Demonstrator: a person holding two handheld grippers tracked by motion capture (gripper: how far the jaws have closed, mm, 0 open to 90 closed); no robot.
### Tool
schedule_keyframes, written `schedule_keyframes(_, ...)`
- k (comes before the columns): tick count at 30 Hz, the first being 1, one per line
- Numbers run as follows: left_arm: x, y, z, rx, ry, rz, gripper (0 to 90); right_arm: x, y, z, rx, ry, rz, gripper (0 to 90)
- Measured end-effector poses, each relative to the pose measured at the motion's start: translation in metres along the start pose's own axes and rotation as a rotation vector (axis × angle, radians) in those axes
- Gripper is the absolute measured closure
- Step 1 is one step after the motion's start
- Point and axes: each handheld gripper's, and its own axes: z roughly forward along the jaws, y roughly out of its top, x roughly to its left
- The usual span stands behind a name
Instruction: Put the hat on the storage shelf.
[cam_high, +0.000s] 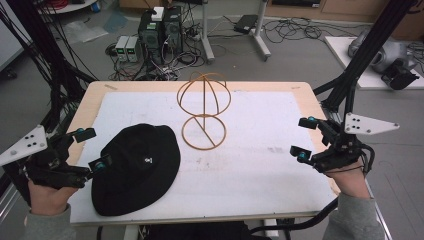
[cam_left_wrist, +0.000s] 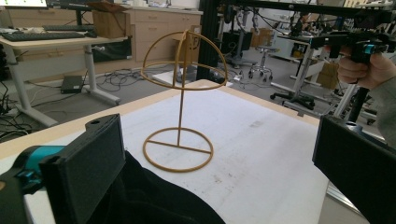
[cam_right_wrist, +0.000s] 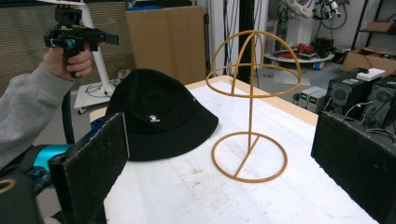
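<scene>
A black bucket hat (cam_high: 135, 167) lies flat on the white mat at the near left, a small white label on its crown (cam_right_wrist: 152, 118). A gold wire hat stand (cam_high: 204, 112) is upright at the middle back, with a ring base and a dome top (cam_left_wrist: 183, 58). My left gripper (cam_high: 95, 148) is open at the hat's left edge, and the brim (cam_left_wrist: 154, 200) lies low between its jaws. My right gripper (cam_high: 302, 138) hovers open at the table's right edge, apart from both objects. Its view faces the stand (cam_right_wrist: 252, 102) and the hat (cam_right_wrist: 161, 116).
The white mat (cam_high: 260, 165) covers most of a wooden table (cam_high: 150, 86). Black frame posts (cam_high: 365, 55) rise at both sides of the table. Computers and cables (cam_high: 160, 35) sit on the floor beyond the far edge.
</scene>
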Motion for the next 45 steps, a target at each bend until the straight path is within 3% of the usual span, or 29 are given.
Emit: schedule_keyframes(45, 0.0006, -0.0014, 0.0002, 0.008, 0.009, -0.001, 2.7, -0.0018, -0.0003, 0.0006, 0.002, 0.006, 0.0, 3.3)
